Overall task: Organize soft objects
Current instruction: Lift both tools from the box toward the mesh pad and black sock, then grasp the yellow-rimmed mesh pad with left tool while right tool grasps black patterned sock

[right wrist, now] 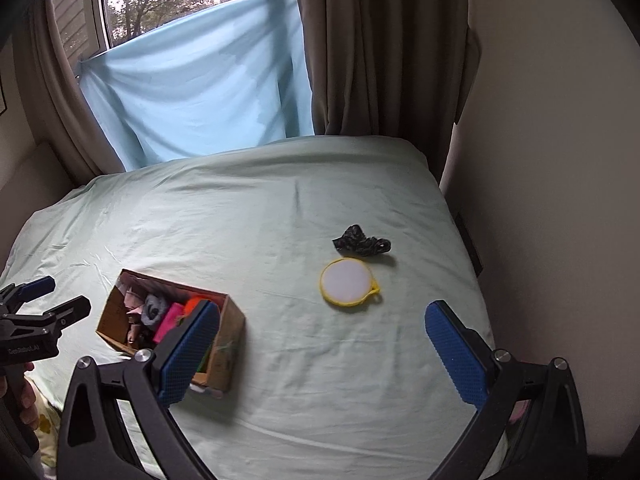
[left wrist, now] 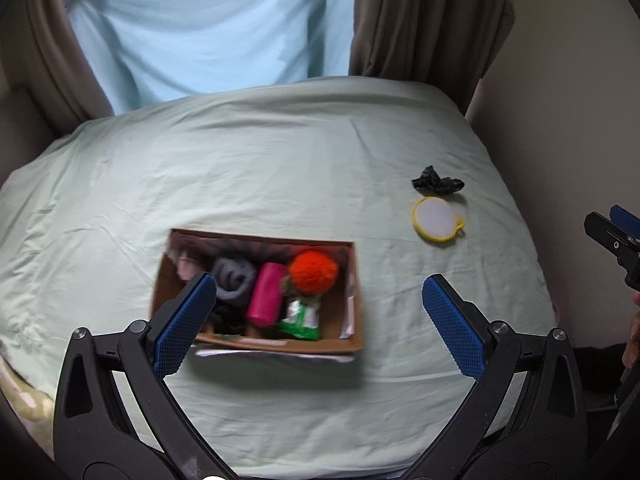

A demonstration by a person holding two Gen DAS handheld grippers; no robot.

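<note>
A cardboard box (left wrist: 356, 316) (right wrist: 230, 344) sits on the pale green bed. It holds an orange pom-pom (left wrist: 313, 271), a pink roll (left wrist: 265, 294), grey socks (left wrist: 234, 278), a green packet (left wrist: 303, 318) and other soft items. A round white pad with a yellow rim (left wrist: 437, 219) (right wrist: 348, 281) and a crumpled black cloth (left wrist: 438, 184) (right wrist: 361, 242) lie loose to the right of the box. My left gripper (left wrist: 319, 292) is open and empty above the box's near side. My right gripper (right wrist: 322, 320) is open and empty, near side of the pad.
The bed (left wrist: 280, 152) (right wrist: 260, 208) runs to a wall on the right and to brown curtains (right wrist: 380, 48) and a blue sheet (right wrist: 200, 92) at the back. Each gripper shows at the edge of the other's view: the right one (left wrist: 612, 240), the left one (right wrist: 40, 304).
</note>
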